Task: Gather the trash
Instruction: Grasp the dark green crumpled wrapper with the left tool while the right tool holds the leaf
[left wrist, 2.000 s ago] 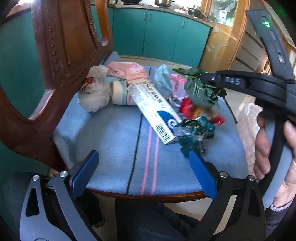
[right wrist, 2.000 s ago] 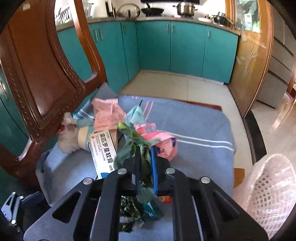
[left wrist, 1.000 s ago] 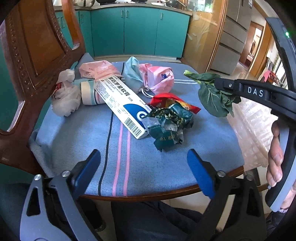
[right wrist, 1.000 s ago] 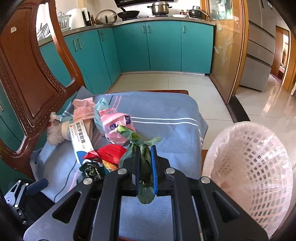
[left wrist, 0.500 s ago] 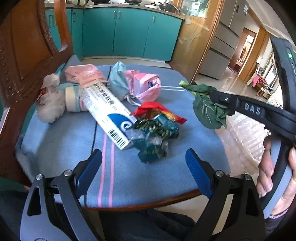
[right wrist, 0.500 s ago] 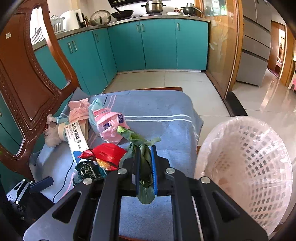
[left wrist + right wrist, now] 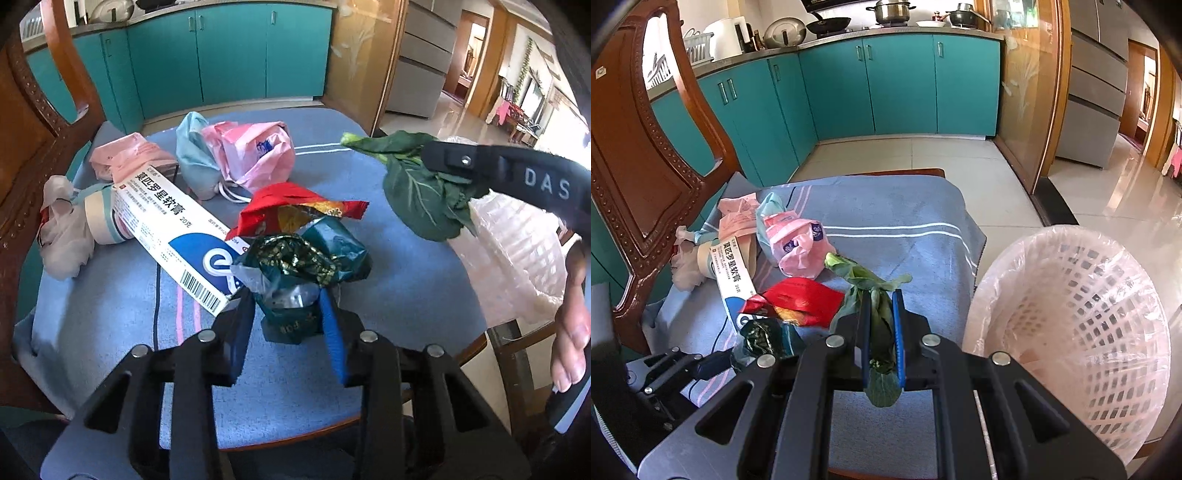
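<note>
Half a second ago the left gripper point(image 7: 288, 325) stood wide open short of the trash; now its jaws are closing around the dark green wrapper point(image 7: 299, 273), whose lower end sits between the blue pads point(image 7: 332, 332) on the blue cloth point(image 7: 388, 295). The right gripper point(image 7: 881, 332), as before, is clamped on a green leaf point(image 7: 875, 306), held above the cloth beside the lined basket point(image 7: 1071, 314). "DAS" is printed on the right gripper's side, and the white box point(image 7: 173, 236) beside the wrapper carries a barcode, "20" and Chinese print.
</note>
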A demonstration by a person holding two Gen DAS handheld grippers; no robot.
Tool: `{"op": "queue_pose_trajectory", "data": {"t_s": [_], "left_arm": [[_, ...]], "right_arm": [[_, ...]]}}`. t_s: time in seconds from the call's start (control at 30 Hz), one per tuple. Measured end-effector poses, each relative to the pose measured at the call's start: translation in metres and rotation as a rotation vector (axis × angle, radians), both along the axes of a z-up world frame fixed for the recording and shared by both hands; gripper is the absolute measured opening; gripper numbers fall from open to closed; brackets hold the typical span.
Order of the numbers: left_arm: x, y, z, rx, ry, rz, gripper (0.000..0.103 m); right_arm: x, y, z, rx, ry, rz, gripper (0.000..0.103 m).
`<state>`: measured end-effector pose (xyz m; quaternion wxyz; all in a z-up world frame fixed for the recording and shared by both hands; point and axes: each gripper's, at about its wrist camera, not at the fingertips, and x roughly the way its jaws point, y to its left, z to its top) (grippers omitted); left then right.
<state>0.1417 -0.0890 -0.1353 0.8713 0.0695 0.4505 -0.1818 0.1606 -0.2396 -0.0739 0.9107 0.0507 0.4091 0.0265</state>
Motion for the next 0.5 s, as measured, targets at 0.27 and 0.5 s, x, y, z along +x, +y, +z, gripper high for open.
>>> {"op": "queue_pose_trajectory", "data": {"t_s": [0.27, 0.5], "left_arm": [[-0.014, 0.022, 0.013, -0.031, -0.029, 0.045, 0.034], [-0.024, 0.048, 0.035, -0.051, -0.083, 0.106, 0.034]], "right_arm": [[0.001, 0.014, -0.006, -0.002, 0.018, 0.031, 0.012], [0.002, 0.029, -0.011, -0.007, 0.033, 0.061, 0.012]]}}
